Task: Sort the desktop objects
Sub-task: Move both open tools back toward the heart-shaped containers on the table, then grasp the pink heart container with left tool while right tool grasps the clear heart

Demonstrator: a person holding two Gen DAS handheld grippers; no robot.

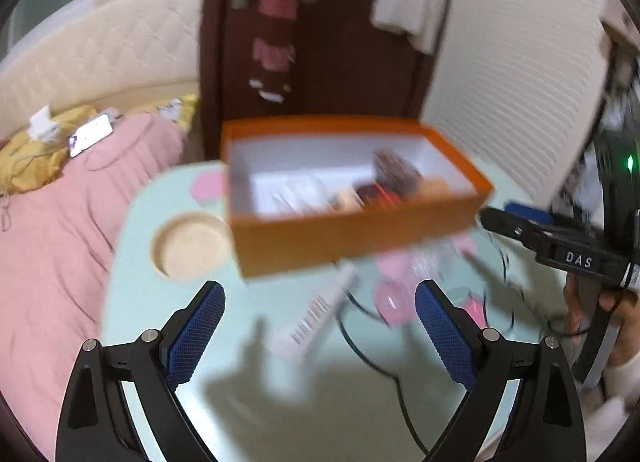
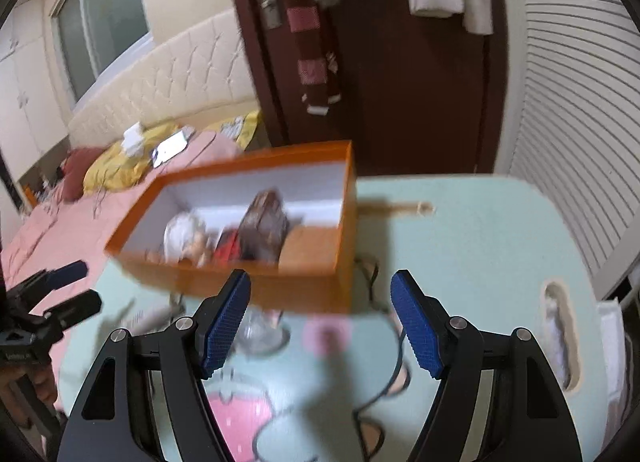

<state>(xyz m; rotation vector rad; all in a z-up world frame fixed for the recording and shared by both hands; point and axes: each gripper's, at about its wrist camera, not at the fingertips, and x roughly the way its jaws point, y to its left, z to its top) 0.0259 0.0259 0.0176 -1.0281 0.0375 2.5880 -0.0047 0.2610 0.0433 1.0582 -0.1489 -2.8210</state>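
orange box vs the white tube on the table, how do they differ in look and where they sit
The orange box is a large open-topped carton with white inner walls, and several items lie inside it; the white tube is a slim closed thing with a barcode printed on it. The box stands square on the mint green table, while the tube lies flat and slanted just in front of the box. The box is bright orange outside, the tube pale white. Both rest on the same table.
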